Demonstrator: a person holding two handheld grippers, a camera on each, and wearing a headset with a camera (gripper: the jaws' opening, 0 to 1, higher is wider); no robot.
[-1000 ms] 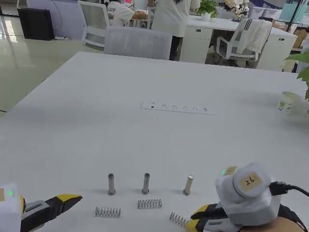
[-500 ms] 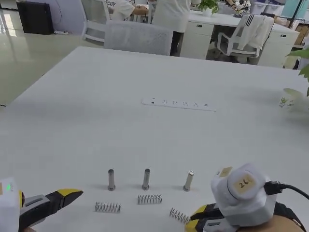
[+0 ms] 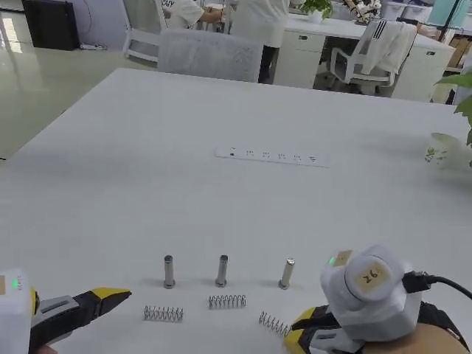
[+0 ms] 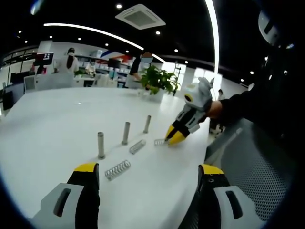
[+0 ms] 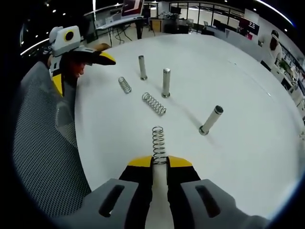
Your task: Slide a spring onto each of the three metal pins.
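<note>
- Big white table [image 3: 221, 110] took up most of the head view, with all the small parts sitting near its front edge.
- Right gripper [image 5: 159, 162] was low at the front right, its yellow tips pinched onto the near end of the right spring [image 3: 273, 322]. The rest of that spring was lying flat on the table.
- Left gripper [image 4: 147, 171] hung at the front left with its jaws spread wide and nothing between them, well apart from the parts.
- Power strip [image 3: 271, 156] lay flat further back, mid-table.
- Left pin [image 3: 169, 271], middle pin [image 3: 222, 270] and right pin [image 3: 287, 273] stood on end in a row, all bare.
- Left spring [image 3: 163, 313] and middle spring [image 3: 227, 301] lay on their sides just in front of the pins, not touching them.
</note>
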